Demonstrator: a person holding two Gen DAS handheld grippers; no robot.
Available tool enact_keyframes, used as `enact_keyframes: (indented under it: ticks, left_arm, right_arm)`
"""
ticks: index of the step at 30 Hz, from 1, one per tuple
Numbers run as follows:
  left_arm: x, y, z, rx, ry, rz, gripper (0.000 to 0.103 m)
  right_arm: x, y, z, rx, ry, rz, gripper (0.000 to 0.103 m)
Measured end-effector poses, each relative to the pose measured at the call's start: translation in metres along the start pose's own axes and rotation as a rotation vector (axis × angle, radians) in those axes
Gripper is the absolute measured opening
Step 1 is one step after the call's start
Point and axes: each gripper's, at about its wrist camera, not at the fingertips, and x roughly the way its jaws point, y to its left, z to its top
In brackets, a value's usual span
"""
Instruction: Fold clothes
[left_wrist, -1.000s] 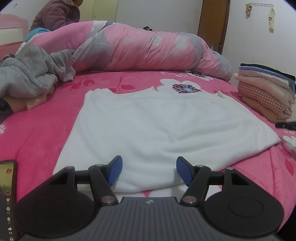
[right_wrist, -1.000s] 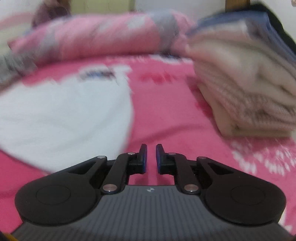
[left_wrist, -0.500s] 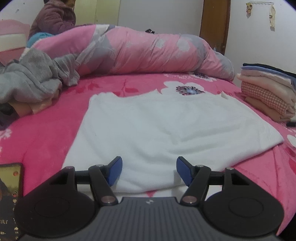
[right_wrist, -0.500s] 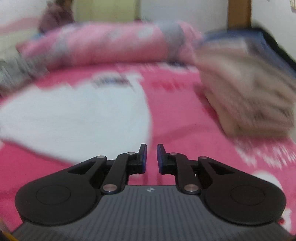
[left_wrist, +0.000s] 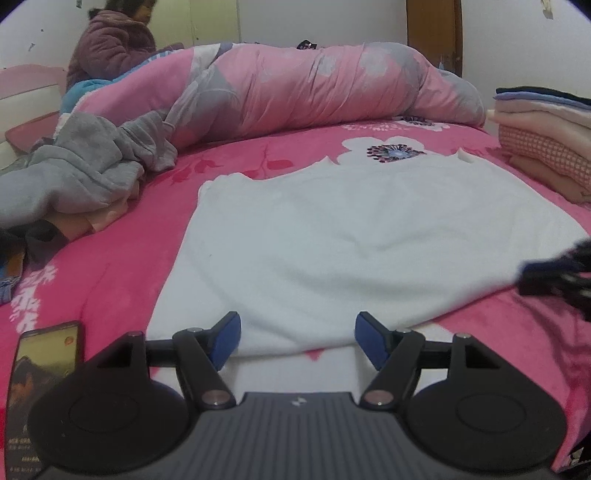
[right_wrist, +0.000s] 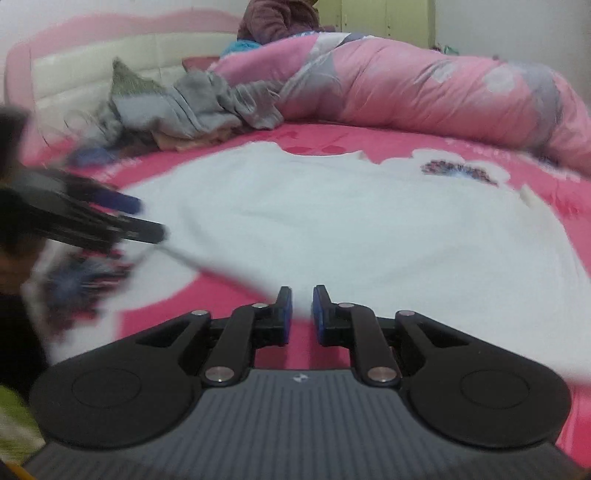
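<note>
A white garment (left_wrist: 351, 236) lies spread flat on the pink bed (left_wrist: 122, 258); it also shows in the right wrist view (right_wrist: 369, 221). My left gripper (left_wrist: 297, 339) is open and empty, just at the garment's near hem. My right gripper (right_wrist: 300, 312) has its jaws nearly closed with a narrow gap and holds nothing, low over the garment's near edge. It shows blurred at the right edge of the left wrist view (left_wrist: 554, 273). The left gripper shows blurred at the left of the right wrist view (right_wrist: 92, 218).
A stack of folded clothes (left_wrist: 546, 140) stands at the right. A grey heap of unfolded clothes (left_wrist: 81, 166) lies at the left. A rolled pink quilt (left_wrist: 314, 88) runs along the back, with a person (left_wrist: 110, 44) behind it. A phone (left_wrist: 40, 376) lies near left.
My right gripper has swung left, away from the folded stack, to face the white garment beside the left gripper. The left gripper has lowered and edged closer to the hem.
</note>
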Motion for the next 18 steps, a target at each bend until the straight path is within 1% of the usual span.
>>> enact_keyframes:
  ticks: [1,3,5,6,8,13,18]
  left_arm:
    - [-0.004,0.0,0.001,-0.009,-0.01,-0.004,0.071]
    - [-0.011,-0.003,0.004,-0.024,-0.03,-0.013,0.079]
    - [-0.018,-0.006,0.008,-0.035,-0.048,-0.024,0.082]
    - [-0.021,-0.009,0.01,-0.037,-0.051,-0.026,0.084]
    - [-0.026,-0.015,0.014,-0.04,-0.056,-0.03,0.086]
    - [-0.036,-0.029,0.016,-0.063,-0.058,-0.054,0.091]
    - [-0.043,-0.033,0.012,-0.078,-0.06,-0.053,0.094]
  right_arm:
    - [-0.008,0.001,-0.002,0.033,-0.011,-0.001,0.015]
    - [-0.025,0.003,-0.007,0.098,-0.032,-0.004,0.021]
    - [-0.042,0.005,-0.011,0.163,-0.053,-0.007,0.031]
    - [-0.051,0.006,-0.014,0.196,-0.064,-0.008,0.033]
    - [-0.065,0.008,-0.018,0.259,-0.081,-0.016,0.047]
    - [-0.076,0.017,-0.033,0.379,-0.064,-0.08,0.054]
    - [-0.078,0.033,-0.038,0.363,-0.04,-0.121,0.062]
